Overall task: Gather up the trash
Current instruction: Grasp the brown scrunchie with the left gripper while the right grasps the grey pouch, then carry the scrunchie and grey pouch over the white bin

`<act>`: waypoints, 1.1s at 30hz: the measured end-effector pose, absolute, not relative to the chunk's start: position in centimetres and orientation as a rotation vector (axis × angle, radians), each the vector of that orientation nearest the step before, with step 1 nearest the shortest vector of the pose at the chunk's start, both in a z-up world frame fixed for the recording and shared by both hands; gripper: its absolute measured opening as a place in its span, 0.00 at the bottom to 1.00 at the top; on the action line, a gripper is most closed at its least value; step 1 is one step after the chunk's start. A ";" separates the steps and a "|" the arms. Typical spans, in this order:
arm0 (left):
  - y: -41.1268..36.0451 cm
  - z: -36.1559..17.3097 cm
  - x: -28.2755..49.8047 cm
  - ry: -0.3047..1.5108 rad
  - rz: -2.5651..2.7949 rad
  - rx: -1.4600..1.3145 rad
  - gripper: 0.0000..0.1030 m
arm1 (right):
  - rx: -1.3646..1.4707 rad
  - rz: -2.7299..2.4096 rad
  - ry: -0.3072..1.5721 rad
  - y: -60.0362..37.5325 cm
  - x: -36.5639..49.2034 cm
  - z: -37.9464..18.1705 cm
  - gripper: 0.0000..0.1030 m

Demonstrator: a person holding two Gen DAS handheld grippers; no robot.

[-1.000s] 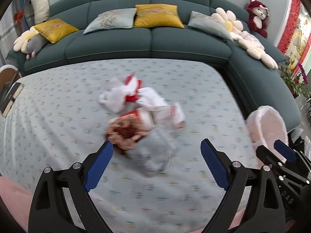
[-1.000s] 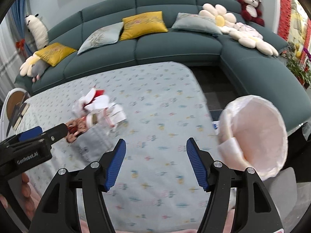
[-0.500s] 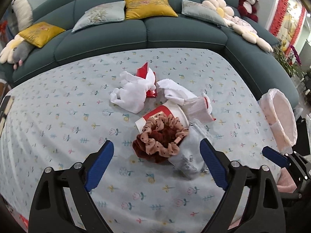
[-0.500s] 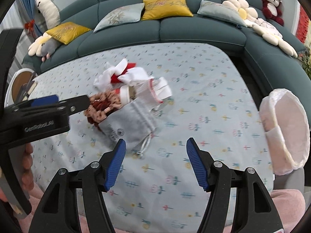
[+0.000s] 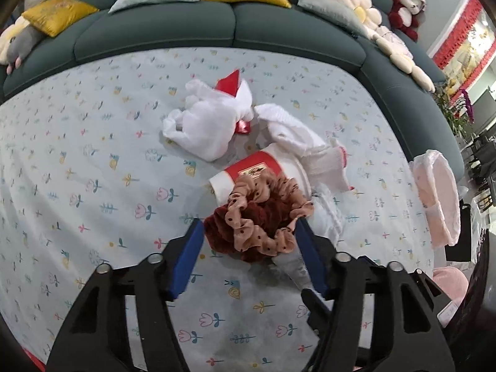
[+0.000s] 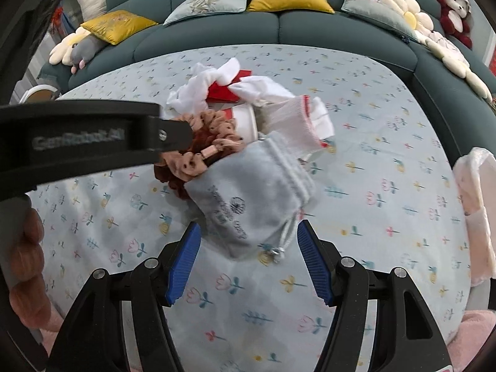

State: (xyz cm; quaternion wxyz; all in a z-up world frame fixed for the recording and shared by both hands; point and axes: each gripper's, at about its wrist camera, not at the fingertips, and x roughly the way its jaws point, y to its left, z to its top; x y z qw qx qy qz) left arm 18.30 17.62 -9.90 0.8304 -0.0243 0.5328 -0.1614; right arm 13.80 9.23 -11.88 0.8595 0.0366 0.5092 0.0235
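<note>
Two scrunchies (image 5: 260,217) overlap a cup (image 5: 263,170) and pouch (image 6: 248,192).

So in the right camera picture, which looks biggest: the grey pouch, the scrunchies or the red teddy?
1. Grey pouch, largest.
2. Scrunchies, smaller, partly hidden by the left tool.
3. Red teddy, smallest.
The teddy sits far back on the sofa, so its real size may differ.

Even, soft indoor lighting; faint shadows. Strong fisheye bending, dark vignette at corners. Blurred black left gripper (image 6: 173,136) at 9 o'clock.
</note>
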 end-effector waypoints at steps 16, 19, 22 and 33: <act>16.5 -8.4 18.2 1.083 -0.383 -0.044 0.07 | 0.158 0.045 1.095 7.8 14.2 -12.8 0.03; 16.5 -7.3 17.5 1.048 -0.398 -0.052 0.07 | 0.160 0.039 1.051 6.5 13.5 -10.9 0.02; 16.7 -6.2 16.7 1.017 -0.402 -0.067 0.07 | 0.171 0.033 1.015 5.2 12.9 -9.3 0.02; 13.8 -3.0 13.6 0.969 -0.415 -0.046 0.07 | 0.238 -0.034 0.886 -1.5 10.4 -3.4 0.02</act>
